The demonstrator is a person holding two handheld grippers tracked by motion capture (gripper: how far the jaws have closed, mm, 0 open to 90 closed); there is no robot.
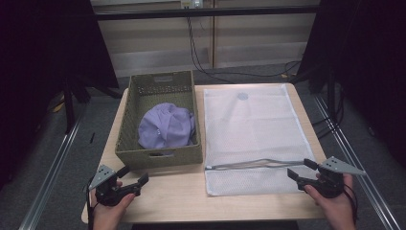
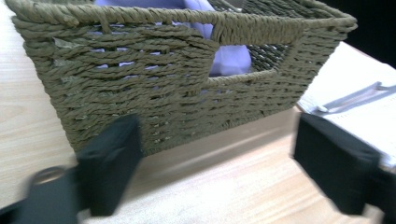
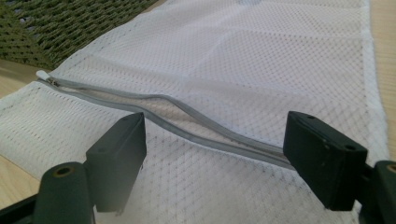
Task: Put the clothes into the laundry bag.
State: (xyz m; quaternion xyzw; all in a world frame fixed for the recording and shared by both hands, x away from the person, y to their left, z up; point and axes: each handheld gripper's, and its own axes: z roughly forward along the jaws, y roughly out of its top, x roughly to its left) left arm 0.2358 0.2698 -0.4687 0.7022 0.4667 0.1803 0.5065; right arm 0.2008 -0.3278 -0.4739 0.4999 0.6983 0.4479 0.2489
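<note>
1. The left gripper (image 1: 130, 180) rests at the tabletop's (image 1: 191, 201) near left corner, jaws spread wide and holding nothing, aimed at the near wall of the woven basket (image 1: 158, 158); that puts it in line to go up over the rim
2. The lavender garment (image 1: 166, 127) lies bunched inside the basket, toward its near half, and in the left gripper view it shows through the handle cut-out (image 2: 233, 60); it looks like the piece meant to be lifted out
3. The right gripper (image 1: 300, 170) sits at the near right edge of the tabletop, jaws also wide apart and empty, over the near right part of the white mesh laundry bag (image 1: 249, 124)
4. The bag lies flat on the right half of the tabletop, just beside the basket, with its grey zipper (image 3: 187, 121) running across near its close end and parted slightly in the middle
5. My reading: the right gripper is placed to catch one lip of that zipper and hold the mouth open, so the garment can go in
</note>
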